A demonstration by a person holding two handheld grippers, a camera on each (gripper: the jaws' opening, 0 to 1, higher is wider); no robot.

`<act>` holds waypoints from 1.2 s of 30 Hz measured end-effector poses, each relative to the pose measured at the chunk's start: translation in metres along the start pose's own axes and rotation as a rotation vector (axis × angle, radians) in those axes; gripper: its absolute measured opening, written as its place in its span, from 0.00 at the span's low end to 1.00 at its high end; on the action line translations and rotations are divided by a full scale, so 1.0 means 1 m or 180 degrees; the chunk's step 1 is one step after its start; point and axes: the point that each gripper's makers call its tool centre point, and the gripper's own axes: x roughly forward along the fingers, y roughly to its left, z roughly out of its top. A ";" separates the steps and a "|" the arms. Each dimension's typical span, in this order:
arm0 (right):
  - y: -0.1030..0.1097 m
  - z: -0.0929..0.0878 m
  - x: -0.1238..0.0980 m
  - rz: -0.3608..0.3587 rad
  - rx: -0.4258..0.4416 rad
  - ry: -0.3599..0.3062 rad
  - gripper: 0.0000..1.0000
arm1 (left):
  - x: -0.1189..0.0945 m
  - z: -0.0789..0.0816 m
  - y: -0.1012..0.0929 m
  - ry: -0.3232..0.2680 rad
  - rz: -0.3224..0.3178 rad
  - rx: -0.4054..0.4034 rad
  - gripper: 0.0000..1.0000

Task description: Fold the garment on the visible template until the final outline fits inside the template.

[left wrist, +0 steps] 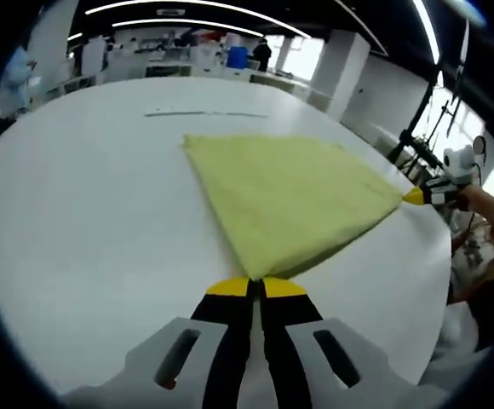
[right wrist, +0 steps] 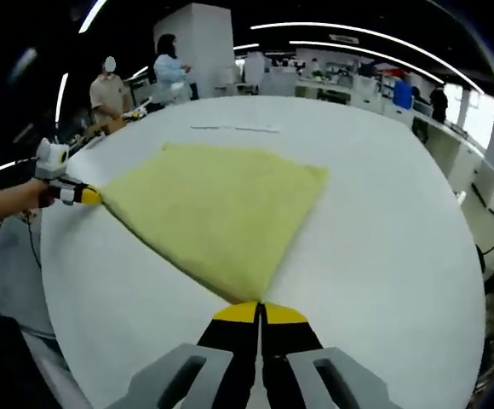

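A yellow garment point(left wrist: 285, 196) lies flat on the white table point(left wrist: 85, 221), stretched out between both grippers. My left gripper point(left wrist: 256, 285) is shut on its near corner, the yellow tips pinched together over the fabric edge. The right gripper point(left wrist: 419, 196) comes in from the right and holds the opposite corner. In the right gripper view the same garment point(right wrist: 217, 209) fans away from my right gripper point(right wrist: 260, 308), which is shut on its corner. The left gripper point(right wrist: 87, 196) grips the far left corner. A faint thin line point(left wrist: 204, 112) marks the table beyond the cloth.
The thin line point(right wrist: 234, 129) sits just past the cloth's far edge. The table edge point(right wrist: 51, 281) curves close on the left. Two people point(right wrist: 170, 60) stand behind the table. Benches and a blue container point(left wrist: 237, 56) fill the background.
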 end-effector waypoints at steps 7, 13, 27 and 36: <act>0.004 -0.009 -0.005 0.0012 -0.0036 0.0070 0.00 | -0.006 -0.007 -0.006 0.0008 -0.0025 0.0031 0.00; 0.007 -0.014 -0.011 0.0039 -0.0046 0.0093 0.00 | -0.012 -0.013 -0.012 0.0043 -0.0037 0.0058 0.00; 0.015 -0.034 -0.025 0.0104 -0.0040 0.0147 0.00 | -0.026 -0.033 -0.021 0.0128 -0.0031 0.0113 0.00; 0.014 -0.036 -0.028 0.0100 0.0020 0.0095 0.00 | -0.028 -0.037 -0.023 0.0112 -0.0036 0.0123 0.00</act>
